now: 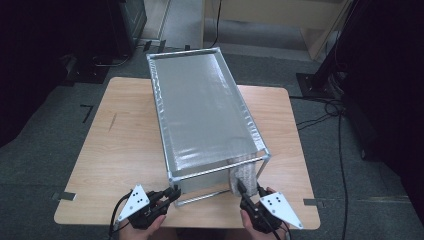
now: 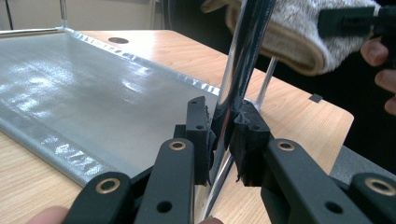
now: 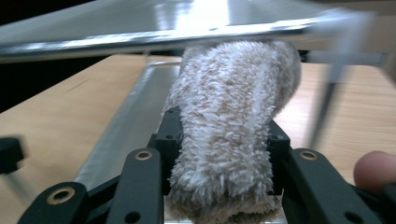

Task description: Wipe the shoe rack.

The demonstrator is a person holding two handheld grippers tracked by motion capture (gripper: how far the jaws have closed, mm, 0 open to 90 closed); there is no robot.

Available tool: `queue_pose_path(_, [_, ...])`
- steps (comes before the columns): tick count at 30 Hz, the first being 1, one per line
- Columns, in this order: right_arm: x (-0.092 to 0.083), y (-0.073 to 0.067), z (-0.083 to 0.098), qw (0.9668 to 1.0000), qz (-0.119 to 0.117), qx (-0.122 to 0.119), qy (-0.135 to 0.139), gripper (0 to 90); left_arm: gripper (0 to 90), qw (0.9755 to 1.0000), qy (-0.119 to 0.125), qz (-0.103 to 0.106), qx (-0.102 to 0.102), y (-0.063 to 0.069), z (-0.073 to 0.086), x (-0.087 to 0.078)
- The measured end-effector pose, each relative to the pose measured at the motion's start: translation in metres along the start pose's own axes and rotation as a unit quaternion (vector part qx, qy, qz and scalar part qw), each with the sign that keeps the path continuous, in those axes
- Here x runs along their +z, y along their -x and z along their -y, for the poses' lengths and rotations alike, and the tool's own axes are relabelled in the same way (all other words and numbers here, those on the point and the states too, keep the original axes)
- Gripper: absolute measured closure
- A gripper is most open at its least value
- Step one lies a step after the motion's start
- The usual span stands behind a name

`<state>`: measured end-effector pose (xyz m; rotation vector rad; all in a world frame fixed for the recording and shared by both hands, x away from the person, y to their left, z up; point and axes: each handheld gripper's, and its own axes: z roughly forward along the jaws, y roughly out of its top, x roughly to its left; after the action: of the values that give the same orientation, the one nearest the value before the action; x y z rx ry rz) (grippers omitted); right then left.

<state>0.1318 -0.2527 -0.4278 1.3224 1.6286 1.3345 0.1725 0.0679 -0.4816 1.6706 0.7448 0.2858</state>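
A metal-tube rack [image 1: 170,175] with a silver fabric top [image 1: 200,110] stands lengthwise on the wooden table [image 1: 120,145]. My left gripper [image 1: 172,192] is shut on the rack's near-left upright post [image 2: 243,56], and its pads [image 2: 198,135] press the tube from both sides. My right gripper [image 1: 250,192] is shut on a folded beige fluffy towel [image 1: 245,174] at the rack's near-right end, just under the top sheet. In the right gripper view the towel [image 3: 229,135] bulges up between the jaws. The rack's lower silver shelf [image 2: 93,98] lies flat on the table.
The table's near edge runs just below both hands. Bare wood lies left and right of the rack. Cables [image 1: 340,130] trail over the grey carpet at the right, and dark equipment stands at the back left. A round hole [image 2: 118,40] marks the tabletop's far side.
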Motion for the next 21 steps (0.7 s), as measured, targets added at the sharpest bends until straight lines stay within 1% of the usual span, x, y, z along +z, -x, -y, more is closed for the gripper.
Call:
queue_pose_path(1, [0.002,-0.005,0.002,0.9999,-0.012,-0.007,-0.005,61.7,78.6,1.0,0.0,0.0,-0.001,0.0,0.0,0.0])
queue_pose_path(2, [0.005,-0.012,0.004,0.9993,-0.028,-0.02,-0.011,61.7,78.5,1.0,0.0,0.0,0.0,0.0,0.0,0.0])
queue_pose_path(3, [0.006,-0.016,0.006,0.9988,-0.037,-0.028,-0.015,61.7,78.5,1.0,0.001,0.001,0.0,0.0,0.0,0.0])
queue_pose_path(6, [0.009,-0.031,0.01,0.9956,-0.067,-0.064,-0.015,61.7,78.5,1.0,0.0,0.001,0.0,0.0,0.0,0.0])
queue_pose_path(7, [0.009,-0.035,0.01,0.9945,-0.076,-0.071,-0.013,61.7,78.5,1.0,0.0,0.001,0.0,0.0,0.0,0.0])
queue_pose_path(8, [0.009,-0.038,0.01,0.9934,-0.084,-0.077,-0.01,61.6,78.5,1.0,0.0,0.001,0.0,0.0,0.0,0.0])
queue_pose_path(10, [0.007,-0.043,0.009,0.9917,-0.101,-0.08,-0.006,61.6,78.5,1.0,0.0,0.003,0.0,-0.001,0.001,0.0])
queue_pose_path(11, [0.007,-0.045,0.008,0.9911,-0.105,-0.082,-0.004,61.6,78.4,1.0,0.0,0.003,-0.001,-0.001,0.001,0.0])
queue_pose_path(12, [0.007,-0.047,0.008,0.9903,-0.112,-0.082,-0.007,61.6,78.4,1.0,0.0,0.004,-0.002,-0.001,0.001,0.0])
queue_pose_path(16, [0.008,-0.055,0.01,0.9874,-0.127,-0.095,-0.007,61.6,78.4,1.0,-0.001,0.002,-0.002,0.0,0.001,0.001])
queue_pose_path(18, [0.007,-0.055,0.011,0.9871,-0.127,-0.097,-0.005,61.5,78.4,1.0,-0.001,0.002,-0.001,0.0,0.001,0.0])
queue_pose_path(19, [0.007,-0.054,0.01,0.9877,-0.123,-0.096,-0.003,61.5,78.4,1.0,-0.002,0.002,0.001,0.0,0.001,0.0])
queue_pose_path(21, [0.007,-0.048,0.008,0.9902,-0.108,-0.088,0.002,61.5,78.4,1.0,-0.002,0.003,0.001,-0.001,0.001,0.0])
